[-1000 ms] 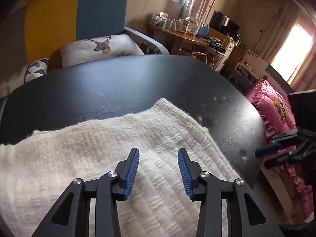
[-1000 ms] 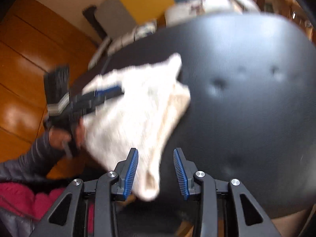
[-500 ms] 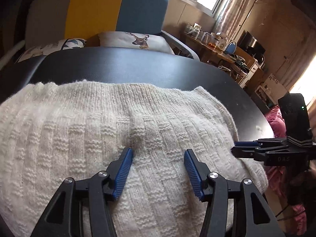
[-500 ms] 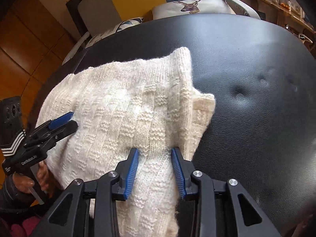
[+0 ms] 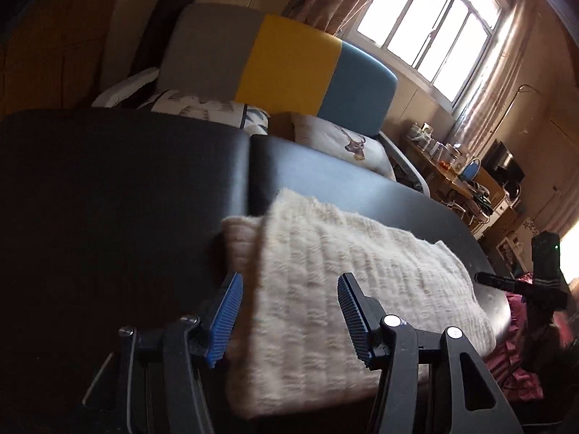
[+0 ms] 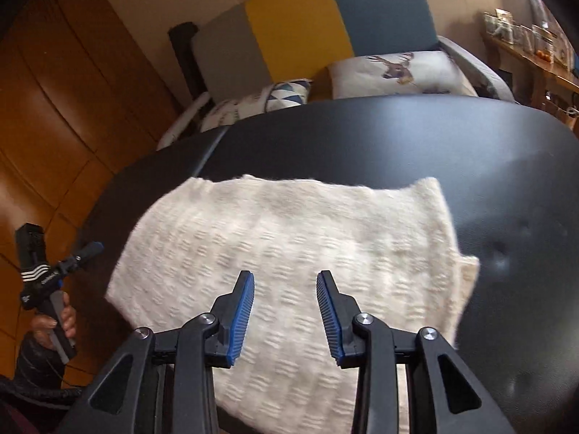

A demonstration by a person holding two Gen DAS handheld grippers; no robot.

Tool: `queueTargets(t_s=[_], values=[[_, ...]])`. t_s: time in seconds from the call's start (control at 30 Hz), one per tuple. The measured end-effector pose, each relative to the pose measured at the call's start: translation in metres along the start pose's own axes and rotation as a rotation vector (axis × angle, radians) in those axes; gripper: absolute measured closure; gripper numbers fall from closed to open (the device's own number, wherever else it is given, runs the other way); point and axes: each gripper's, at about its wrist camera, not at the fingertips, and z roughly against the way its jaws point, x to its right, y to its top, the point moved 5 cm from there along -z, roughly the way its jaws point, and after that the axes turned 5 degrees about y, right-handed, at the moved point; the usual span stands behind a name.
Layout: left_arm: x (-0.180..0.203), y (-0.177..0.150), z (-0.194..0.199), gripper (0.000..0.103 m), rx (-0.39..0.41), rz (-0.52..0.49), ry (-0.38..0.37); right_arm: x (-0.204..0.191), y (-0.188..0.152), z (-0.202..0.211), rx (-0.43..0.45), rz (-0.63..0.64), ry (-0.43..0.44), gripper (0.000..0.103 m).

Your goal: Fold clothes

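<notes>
A cream knitted sweater (image 6: pixel 289 231) lies folded in a rough rectangle on the black padded table (image 6: pixel 398 133). My right gripper (image 6: pixel 286 282) hovers open over the sweater's near edge, holding nothing. My left gripper (image 5: pixel 289 289) is open and low at the table's level, with the sweater's (image 5: pixel 343 271) left end lying in view between its blue pads. Whether they touch the fabric I cannot tell. The left gripper (image 6: pixel 88 249) also shows at the far left of the right wrist view, held in a hand (image 6: pixel 54 322). The right gripper (image 5: pixel 485 278) appears beyond the sweater's far end.
Behind the table stands a sofa (image 5: pixel 289 65) with a grey, yellow and blue back and a deer cushion (image 6: pixel 398 72). A cluttered side table (image 5: pixel 445 166) stands under the window. Wooden panels (image 6: pixel 54 108) lie to the left, pink bedding (image 5: pixel 514 361) to the right.
The left gripper has swung left and down to the sweater's left end. The right gripper has drawn back and risen. The sweater now lies as a flatter rectangle.
</notes>
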Motion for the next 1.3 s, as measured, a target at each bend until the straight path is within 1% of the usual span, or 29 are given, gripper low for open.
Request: queueTargets(t_s=[0.03,0.13,0.17,0.23,0.3,0.33,0.4,0.43,0.5,0.53,0.6,0.63,0.67,0.7,0.73,0.83,0.87,0.9,0.93,0.97,1.0,1.07,1.17,1.23,1.3], values=[[-0.005,-0.004,-0.001,0.047,-0.016,-0.008,-0.002,-0.012,0.002,-0.006,-0.014,0.018,0.019,0.067],[-0.007,-0.014,-0.011,0.047,-0.061,-0.019,-0.066,-0.043,0.001,-0.035,-0.070,0.079,0.017,0.067],[-0.005,-0.015,-0.016,0.049,-0.074,-0.009,-0.098,-0.049,-0.001,-0.043,-0.090,0.092,-0.001,0.067],[-0.004,-0.016,-0.025,0.049,-0.098,0.010,-0.151,-0.055,-0.006,-0.054,-0.130,0.115,-0.052,0.067],[-0.004,-0.017,-0.028,0.049,-0.117,0.030,-0.179,-0.055,-0.012,-0.066,-0.159,0.123,-0.088,0.067],[-0.004,-0.017,-0.030,0.052,-0.127,0.039,-0.192,-0.053,-0.016,-0.070,-0.173,0.126,-0.107,0.067],[-0.005,-0.018,-0.034,0.097,-0.146,0.059,-0.220,-0.046,-0.023,-0.076,-0.198,0.130,-0.148,0.067],[-0.005,-0.018,-0.036,0.097,-0.156,0.069,-0.234,-0.043,-0.027,-0.078,-0.207,0.130,-0.165,0.067],[-0.007,-0.020,-0.035,0.097,-0.169,0.092,-0.256,-0.038,-0.030,-0.079,-0.197,0.115,-0.154,0.066],[-0.009,-0.024,-0.029,0.097,-0.168,0.098,-0.240,-0.037,-0.031,-0.079,-0.196,0.108,-0.147,0.066],[-0.024,-0.037,-0.030,0.097,-0.181,0.100,-0.134,-0.034,-0.033,-0.080,-0.194,0.094,-0.133,0.066],[-0.032,-0.045,-0.034,0.097,-0.199,0.133,-0.123,-0.033,-0.034,-0.080,-0.194,0.088,-0.128,0.066],[-0.039,-0.052,-0.037,0.097,-0.209,0.186,-0.151,-0.033,-0.034,-0.081,-0.200,0.089,-0.128,0.066],[-0.040,-0.054,-0.038,0.097,-0.211,0.203,-0.159,-0.033,-0.034,-0.082,-0.206,0.091,-0.128,0.066],[-0.036,-0.053,-0.036,0.096,-0.206,0.186,-0.149,-0.033,-0.034,-0.083,-0.213,0.092,-0.128,0.066],[-0.027,-0.048,-0.031,0.092,-0.191,0.141,-0.126,-0.032,-0.034,-0.084,-0.222,0.086,-0.128,0.066],[-0.028,-0.044,-0.030,0.087,-0.184,0.136,-0.130,-0.031,-0.035,-0.083,-0.218,0.087,-0.129,0.066],[-0.030,-0.040,-0.029,0.075,-0.172,0.141,-0.125,-0.031,-0.035,-0.083,-0.214,0.088,-0.129,0.066],[-0.035,-0.035,-0.027,0.066,-0.154,0.155,-0.113,-0.032,-0.034,-0.080,-0.210,0.088,-0.129,0.066],[-0.039,-0.028,-0.027,0.045,-0.139,0.174,-0.115,-0.032,-0.034,-0.080,-0.207,0.087,-0.128,0.066],[-0.044,-0.021,-0.028,0.035,-0.130,0.195,-0.133,-0.032,-0.035,-0.079,-0.203,0.086,-0.127,0.066],[-0.051,-0.010,-0.033,0.034,-0.118,0.228,-0.169,-0.033,-0.035,-0.078,-0.198,0.081,-0.124,0.066],[-0.055,0.003,-0.048,0.033,-0.131,0.239,-0.212,-0.034,-0.036,-0.076,-0.192,0.081,-0.120,0.066],[-0.049,0.008,-0.058,0.033,-0.154,0.192,-0.234,-0.034,-0.036,-0.074,-0.186,0.080,-0.116,0.066],[-0.040,0.007,-0.071,0.033,-0.194,0.121,-0.226,-0.033,-0.036,-0.075,-0.180,0.077,-0.109,0.066]])
